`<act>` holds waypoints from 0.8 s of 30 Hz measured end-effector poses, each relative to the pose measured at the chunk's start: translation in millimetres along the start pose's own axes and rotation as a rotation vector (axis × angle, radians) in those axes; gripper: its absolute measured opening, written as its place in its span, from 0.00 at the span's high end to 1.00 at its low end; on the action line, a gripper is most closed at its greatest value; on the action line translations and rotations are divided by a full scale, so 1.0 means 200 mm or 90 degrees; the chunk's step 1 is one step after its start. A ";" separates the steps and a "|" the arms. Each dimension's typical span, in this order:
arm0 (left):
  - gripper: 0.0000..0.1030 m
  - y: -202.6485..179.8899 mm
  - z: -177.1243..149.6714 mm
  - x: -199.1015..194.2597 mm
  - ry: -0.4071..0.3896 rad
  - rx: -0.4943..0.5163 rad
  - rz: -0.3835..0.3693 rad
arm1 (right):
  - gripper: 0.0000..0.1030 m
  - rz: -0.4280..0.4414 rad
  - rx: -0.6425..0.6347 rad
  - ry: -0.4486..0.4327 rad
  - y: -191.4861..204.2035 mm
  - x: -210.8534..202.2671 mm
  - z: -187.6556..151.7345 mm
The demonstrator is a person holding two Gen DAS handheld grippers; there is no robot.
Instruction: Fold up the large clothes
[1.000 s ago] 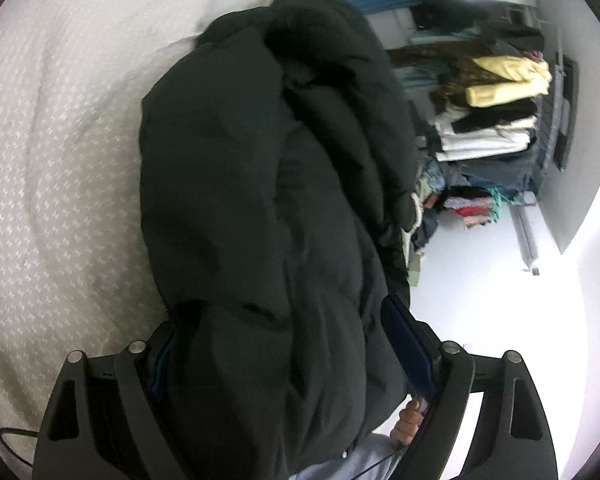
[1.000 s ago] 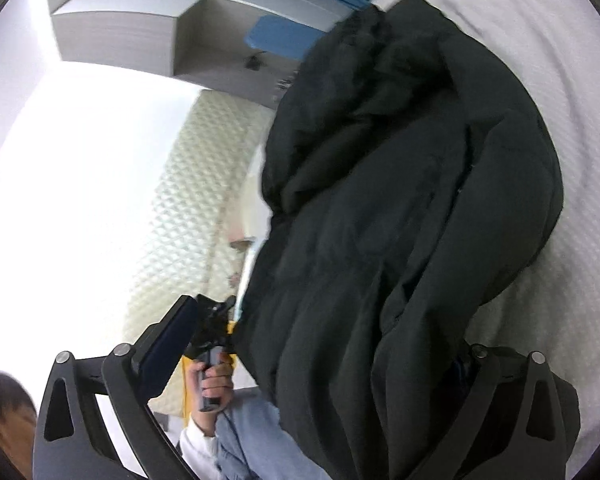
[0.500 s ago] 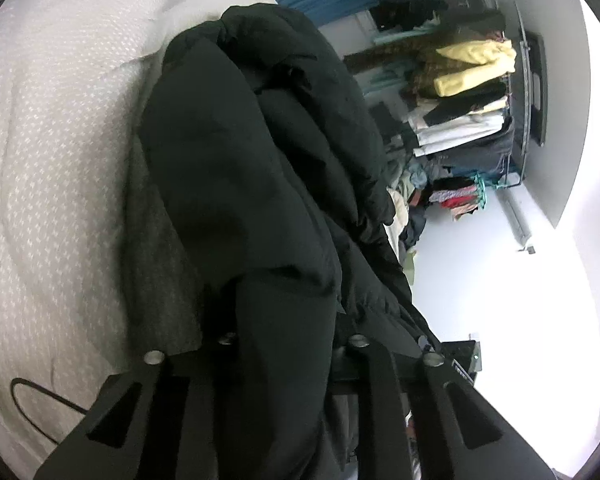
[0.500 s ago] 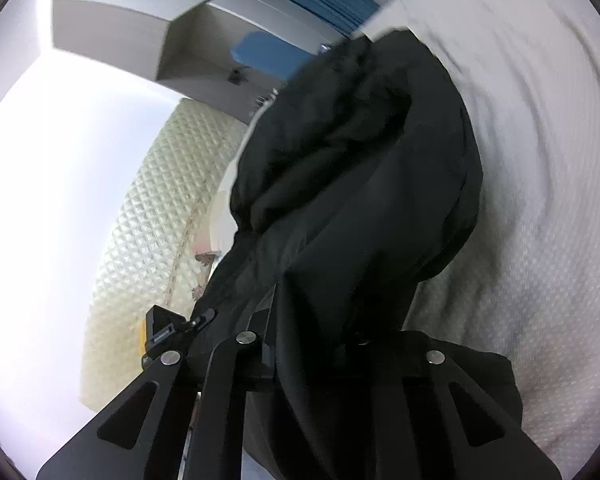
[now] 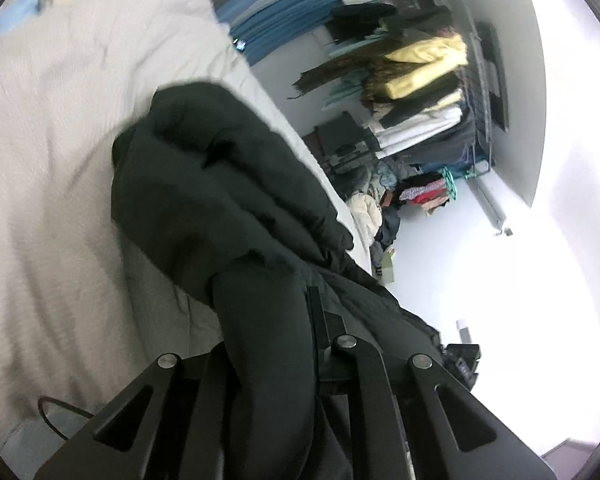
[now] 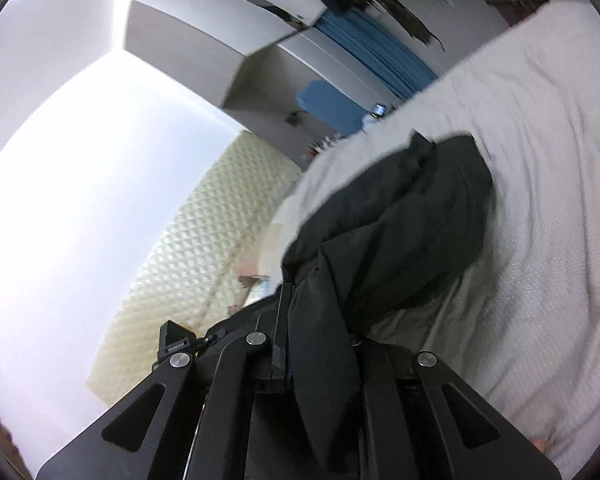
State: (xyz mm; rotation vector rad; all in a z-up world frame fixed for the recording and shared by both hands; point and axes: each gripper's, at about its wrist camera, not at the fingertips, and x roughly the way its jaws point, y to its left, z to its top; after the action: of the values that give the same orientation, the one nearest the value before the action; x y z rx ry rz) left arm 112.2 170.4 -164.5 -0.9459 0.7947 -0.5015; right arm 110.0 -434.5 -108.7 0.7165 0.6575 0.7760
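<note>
Compared w/ a second before, both tools had gone from wide open to clamped on the dark padded jacket (image 5: 228,184), and the jacket, which had filled each view, now sat smaller and farther up the white bed cover (image 5: 52,168) — probably its near edge was being lifted for a fold.

The left gripper (image 5: 272,320) was closed tight on a thick roll of the fabric at 6 o'clock. The right gripper (image 6: 320,344) pinched another fold at approx. 6 o'clock in its own view — its fingertips were buried in cloth, so the exact gap was unclear.
</note>
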 end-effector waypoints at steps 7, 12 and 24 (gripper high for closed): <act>0.91 -0.27 -0.14 -0.31 0.032 0.022 0.019 | 0.94 0.038 -0.033 -0.025 0.25 -0.27 -0.16; 0.90 -0.32 -0.25 -0.46 0.055 0.010 0.046 | 0.94 0.031 -0.030 -0.011 0.32 -0.35 -0.26; 0.88 -0.27 -0.06 -0.39 0.063 -0.044 0.062 | 0.92 -0.007 0.034 0.001 0.19 -0.26 -0.12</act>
State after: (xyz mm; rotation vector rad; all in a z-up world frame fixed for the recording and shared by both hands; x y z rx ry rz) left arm 50.8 190.9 -93.1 -0.9476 0.9478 -0.4406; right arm 48.9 -448.4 -80.9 0.7602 0.6856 0.7522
